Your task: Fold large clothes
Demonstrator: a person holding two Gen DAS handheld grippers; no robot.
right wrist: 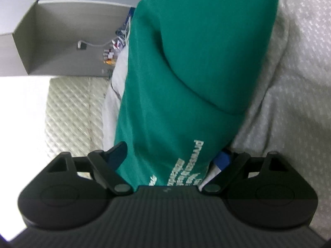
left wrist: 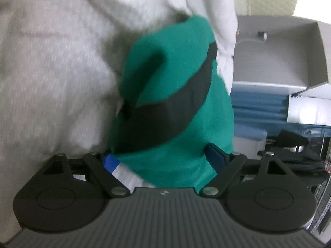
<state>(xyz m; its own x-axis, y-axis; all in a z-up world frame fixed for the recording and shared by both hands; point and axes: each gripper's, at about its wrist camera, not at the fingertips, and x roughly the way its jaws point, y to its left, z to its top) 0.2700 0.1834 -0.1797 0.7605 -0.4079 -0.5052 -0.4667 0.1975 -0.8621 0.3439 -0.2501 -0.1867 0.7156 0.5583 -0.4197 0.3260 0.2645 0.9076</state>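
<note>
A green garment [left wrist: 178, 107], crossed by a black band [left wrist: 178, 103], is seen bunched between the wide-spread jaws of the left gripper [left wrist: 165, 157]; the same green cloth [right wrist: 186, 72] fills the wide-spread right gripper [right wrist: 171, 155]. Whether the pads press on it cannot be told. The cloth is judged to be carried at two points so that it can be laid flat for folding. It lies against a grey-white bed cover [left wrist: 51, 72]. White printed lettering [right wrist: 186, 165] is noted on the garment; it is blurred and cannot be read
</note>
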